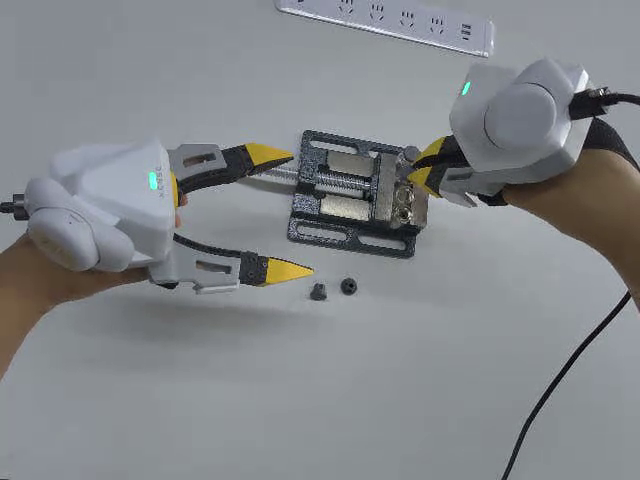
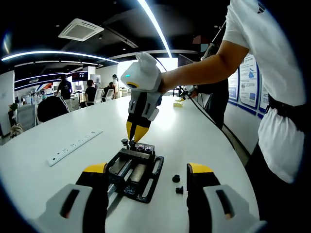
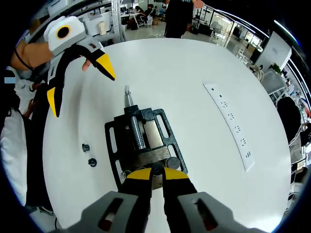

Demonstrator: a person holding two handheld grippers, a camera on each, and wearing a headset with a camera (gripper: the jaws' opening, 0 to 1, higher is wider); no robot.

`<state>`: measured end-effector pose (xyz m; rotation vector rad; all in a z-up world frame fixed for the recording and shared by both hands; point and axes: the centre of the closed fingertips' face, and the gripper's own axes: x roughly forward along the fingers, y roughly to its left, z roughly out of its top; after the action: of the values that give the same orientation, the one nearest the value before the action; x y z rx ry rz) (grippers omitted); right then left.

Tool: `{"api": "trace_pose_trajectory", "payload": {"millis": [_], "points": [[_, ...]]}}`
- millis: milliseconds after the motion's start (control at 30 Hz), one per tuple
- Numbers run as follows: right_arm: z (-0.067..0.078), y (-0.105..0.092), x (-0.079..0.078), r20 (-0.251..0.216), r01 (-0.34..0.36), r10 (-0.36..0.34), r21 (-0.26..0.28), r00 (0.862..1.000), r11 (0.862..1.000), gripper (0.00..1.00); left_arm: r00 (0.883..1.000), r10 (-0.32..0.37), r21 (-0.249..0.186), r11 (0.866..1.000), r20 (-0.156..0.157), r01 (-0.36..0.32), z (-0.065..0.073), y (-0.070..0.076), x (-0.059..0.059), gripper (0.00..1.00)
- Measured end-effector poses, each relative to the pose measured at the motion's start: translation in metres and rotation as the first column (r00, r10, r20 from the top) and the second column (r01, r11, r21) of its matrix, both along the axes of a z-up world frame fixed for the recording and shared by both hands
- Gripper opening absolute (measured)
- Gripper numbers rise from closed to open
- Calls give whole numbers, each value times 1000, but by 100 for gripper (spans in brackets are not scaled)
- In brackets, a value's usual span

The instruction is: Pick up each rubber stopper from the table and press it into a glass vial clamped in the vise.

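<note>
My L tool [image 1: 300, 212] is wide open and holds nothing, hovering beside vise [image 1: 340, 232]. My R tool [image 3: 156, 174] is narrow, tips pinched on a dark stopper [image 3: 156, 170] at the vials [image 1: 404, 203] clamped in vise. Two loose stoppers [image 1: 318, 292] lie on bench [image 1: 300, 400], near vise base, apart from both tools.
</note>
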<state>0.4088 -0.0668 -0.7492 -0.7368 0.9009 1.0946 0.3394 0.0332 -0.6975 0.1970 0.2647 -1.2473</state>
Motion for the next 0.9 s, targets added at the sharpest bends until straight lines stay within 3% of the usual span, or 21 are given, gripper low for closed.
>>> {"api": "trace_pose_trajectory", "payload": {"millis": [200,533,900], "points": [[4,4,-7,13,63,-64,93,998,994,11,1000,1,2,1000,0,-1,0,0,-2,63],[17,8,-17,50,125,-140,223,989,967,15,1000,1,5,1000,-6,-1,-1,-3,-7,63],[25,15,-39,57,122,-145,295,988,948,21,1000,10,16,1000,-16,-10,-4,-2,-12,63]]}}
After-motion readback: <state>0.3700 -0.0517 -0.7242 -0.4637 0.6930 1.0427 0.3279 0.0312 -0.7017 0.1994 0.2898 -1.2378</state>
